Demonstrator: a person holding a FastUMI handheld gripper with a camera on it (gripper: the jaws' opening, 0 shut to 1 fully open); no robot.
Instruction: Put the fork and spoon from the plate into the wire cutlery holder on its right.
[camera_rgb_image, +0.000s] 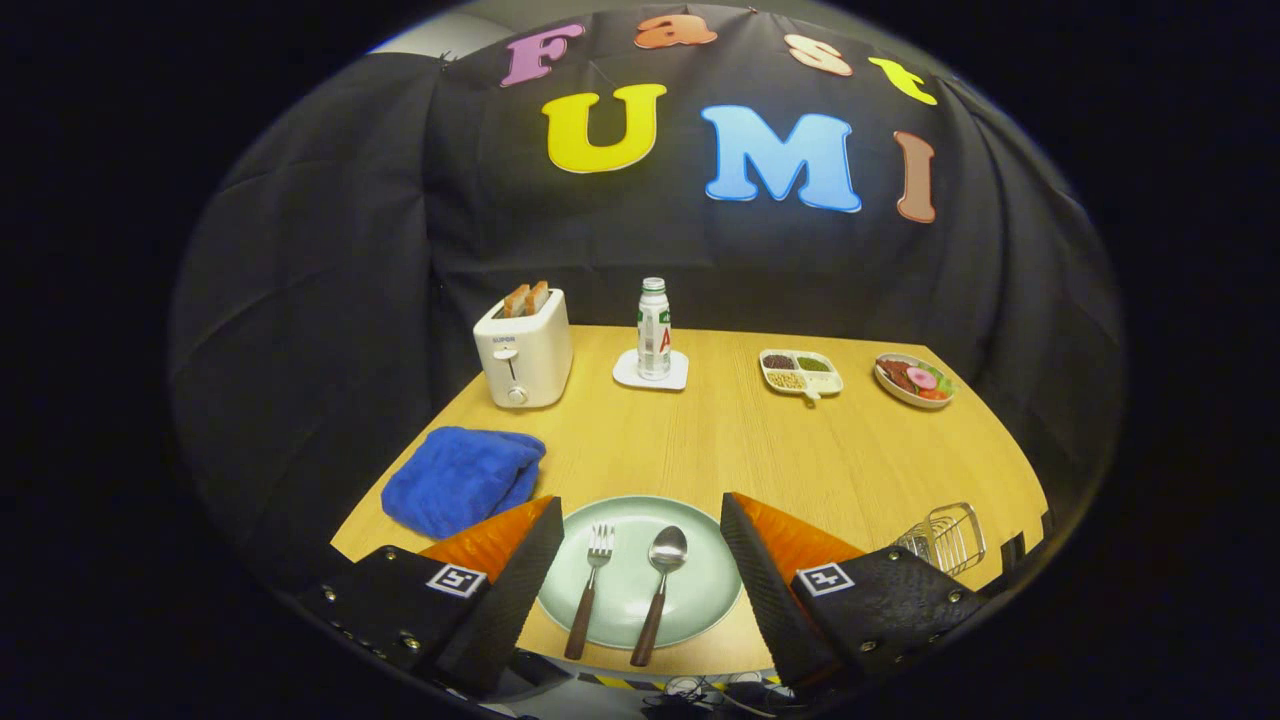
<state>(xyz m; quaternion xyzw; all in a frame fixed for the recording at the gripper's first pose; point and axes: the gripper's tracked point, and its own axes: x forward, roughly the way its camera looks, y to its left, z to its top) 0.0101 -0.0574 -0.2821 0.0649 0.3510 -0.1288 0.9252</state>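
Gripper view looks along the tongs (640, 560), which hang spread wide and grasp nothing; their two fingers straddle the plate (700, 600), one on each side of it. That wide stance probably suits a first approach, since either utensil can be reached from here by dropping and narrowing.

On the plate lie the fork (590, 590) and the spoon (655, 595), side by side and close but not touching. Both have their long axes running nearly straight away from the tongs, heads toward the far side of the counter (800, 450), dark handles toward the near edge and overhanging the plate's rim. The fork lies left of the spoon, and each handle slants slightly leftward toward its end. Laid this way, the fingers would close across a handle, not along it, which is the easier pinch.

The holder (945, 540) stands on the counter to the right of the plate, just past the right finger, near the counter's edge. It looks empty, so the task seems not yet begun. Its open top faces up, so a utensil would need tipping upright before it goes in.

Farther off sit a blue cloth (460, 480), a toaster (522, 350) with bread in it, a bottle (653, 330) on a coaster, a divided tray (800, 372) and a food dish (912, 380), all well apart from the plate.
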